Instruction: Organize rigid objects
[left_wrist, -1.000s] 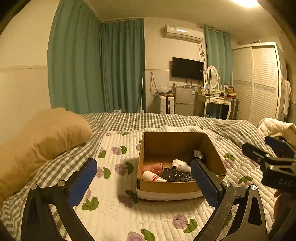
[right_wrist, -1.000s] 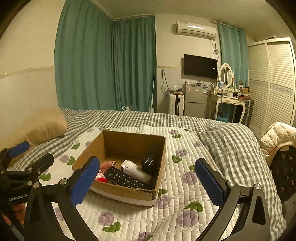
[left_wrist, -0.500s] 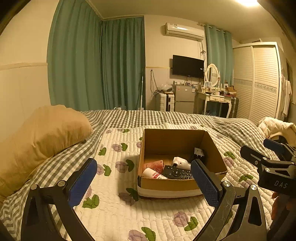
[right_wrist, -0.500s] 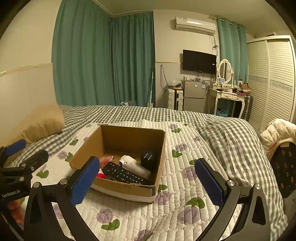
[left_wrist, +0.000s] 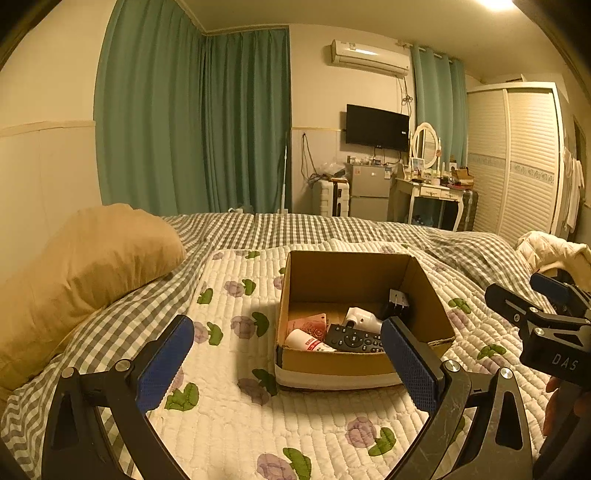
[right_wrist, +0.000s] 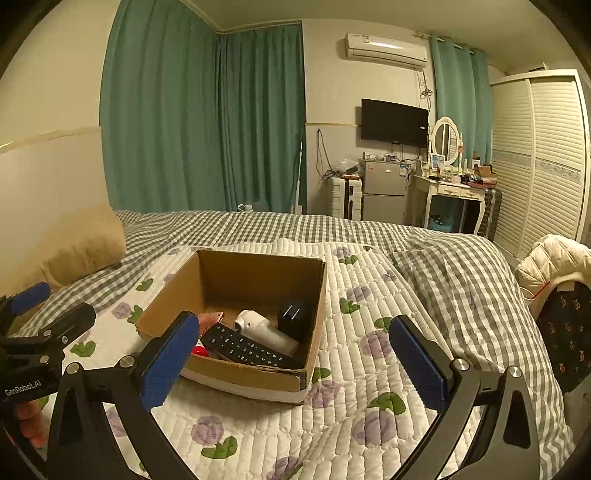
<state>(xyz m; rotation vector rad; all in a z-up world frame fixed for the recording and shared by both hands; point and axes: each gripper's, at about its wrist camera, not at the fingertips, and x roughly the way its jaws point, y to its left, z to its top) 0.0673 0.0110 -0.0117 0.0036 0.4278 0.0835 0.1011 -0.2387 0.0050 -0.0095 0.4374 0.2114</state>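
We hold both tools above the quilted bedspread (left_wrist: 229, 424), and neither is carrying anything: the left gripper (left_wrist: 286, 360) has its blue pads spread wide across the lower part of its own view, and the right gripper (right_wrist: 295, 356) is spread just as wide in the lower part of its view, with nothing between the pads of either. The cardboard box (left_wrist: 364, 363) sits on the quilt at the centre of the left view, slightly right of middle, and in the right view it lies left of centre; each camera also catches the other tool at the frame's edge, so we judge the box to lie between and ahead of our two hands. The rigid things are gathered inside it, low against the near wall: a black remote control (right_wrist: 245, 349) lying flat, a white bottle-like device (right_wrist: 266, 330) on its side touching the remote, a black plug adapter (right_wrist: 293, 314) standing with its prongs up toward the box's right side, a white and red tube (left_wrist: 308, 341) and a pink patterned packet (left_wrist: 306, 323) at the left. We see no loose rigid item on the quilt in either view, so we judge the sorting to be at or near its end, the open jaws meaning there is nothing to release. A tan pillow (left_wrist: 85, 273) lies at the left of the frame, well apart from the box.
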